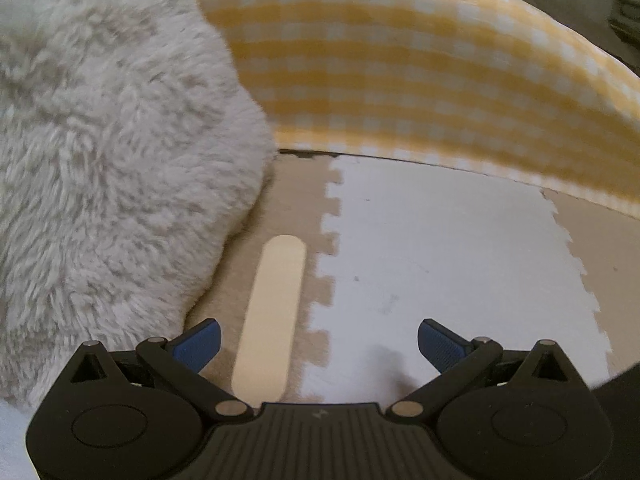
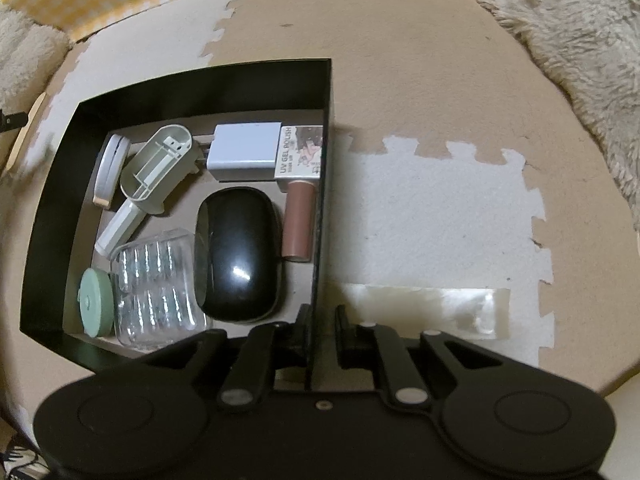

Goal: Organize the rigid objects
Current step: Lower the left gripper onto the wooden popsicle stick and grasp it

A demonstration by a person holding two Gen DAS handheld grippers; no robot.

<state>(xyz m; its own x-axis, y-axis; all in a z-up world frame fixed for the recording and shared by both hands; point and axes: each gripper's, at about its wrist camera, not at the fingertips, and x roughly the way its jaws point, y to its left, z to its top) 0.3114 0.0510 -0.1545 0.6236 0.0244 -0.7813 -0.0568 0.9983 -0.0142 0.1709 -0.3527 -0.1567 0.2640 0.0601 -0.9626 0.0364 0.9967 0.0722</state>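
The left gripper stands wide open above the foam mat and holds nothing; a wooden stick lies flat just under its left finger. The right gripper is closed on the black box's right wall

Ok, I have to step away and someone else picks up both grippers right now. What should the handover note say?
Left gripper: open, empty, angled down at the wooden stick lying on the foam mat beside the fluffy cushion.
Right gripper: shut on the right wall of the black box, steadying it.
Done: black case, white charger, gel polish and other small items are in the box.
Left: pick up the stick, box it.
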